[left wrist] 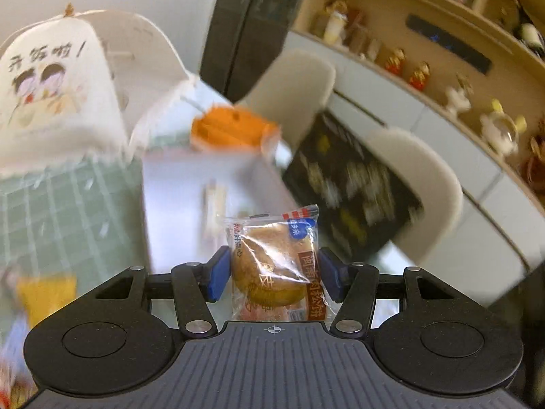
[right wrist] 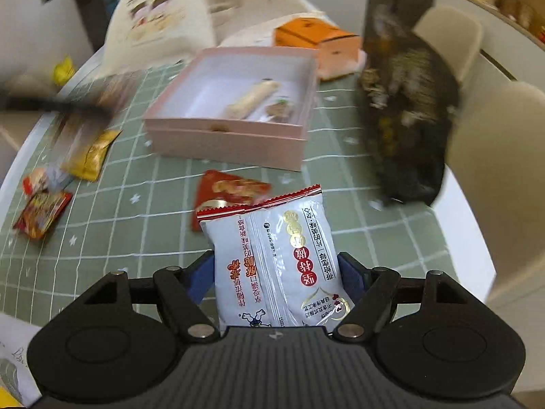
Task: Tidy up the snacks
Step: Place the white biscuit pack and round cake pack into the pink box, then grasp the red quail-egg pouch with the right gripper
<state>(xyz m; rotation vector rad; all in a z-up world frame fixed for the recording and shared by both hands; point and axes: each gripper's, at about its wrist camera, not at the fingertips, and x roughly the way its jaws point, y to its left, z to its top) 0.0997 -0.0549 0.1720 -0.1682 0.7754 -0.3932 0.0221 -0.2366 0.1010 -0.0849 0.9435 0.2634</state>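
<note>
My left gripper [left wrist: 274, 271] is shut on a clear-wrapped round pastry [left wrist: 272, 266] and holds it in the air above the pink box [left wrist: 177, 204], which is blurred. My right gripper [right wrist: 277, 279] is shut on a white snack packet with red edges [right wrist: 276, 266], held above the green checked tablecloth [right wrist: 136, 225]. In the right wrist view the open pink box [right wrist: 235, 136] lies ahead with a long wrapped snack [right wrist: 252, 97] and a small brown snack [right wrist: 281, 109] inside. A red packet [right wrist: 228, 191] lies on the cloth between the box and my right gripper.
Yellow [right wrist: 93, 153] and red [right wrist: 42, 213] snack packets lie at the left. An orange box [right wrist: 316, 42], a white printed bag [right wrist: 160, 17] and a dark patterned bag [right wrist: 408, 109] stand behind and right of the box. White chairs [right wrist: 494, 143] line the table's right edge.
</note>
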